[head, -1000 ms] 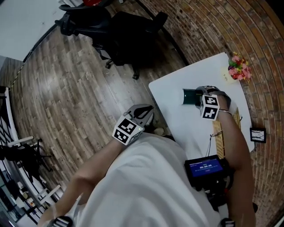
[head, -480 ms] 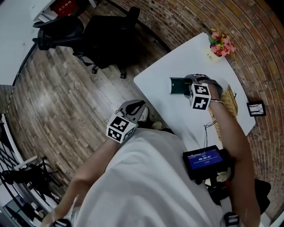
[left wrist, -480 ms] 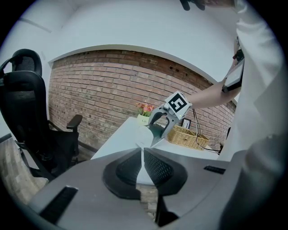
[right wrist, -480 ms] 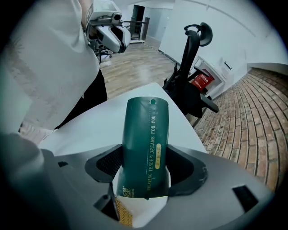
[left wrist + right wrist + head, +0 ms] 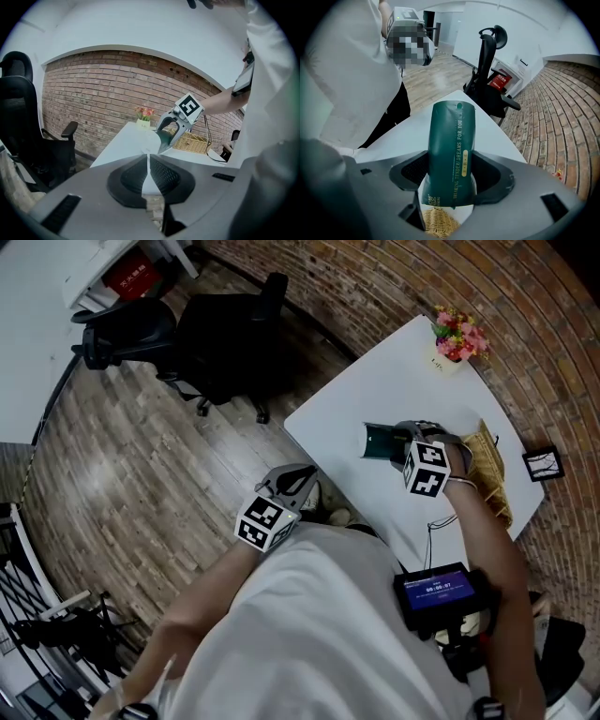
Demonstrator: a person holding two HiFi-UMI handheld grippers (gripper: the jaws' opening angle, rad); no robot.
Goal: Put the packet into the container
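My right hand-held gripper [image 5: 451, 177] is clamped on the dark green packet [image 5: 451, 145]. Its jaws have just been closing, and the packet stands between them with a pad pressing on either side and its printed face towards the camera. From the head view the packet [image 5: 379, 442] sticks out of that hand-held gripper [image 5: 397, 441] to the left, held over the white desk [image 5: 375, 381]. The wicker basket [image 5: 489, 470] lies just to the right of it, by the desk's right edge. My left hand-held gripper [image 5: 148, 174] hangs off the desk's near edge, jaws together and nothing between them.
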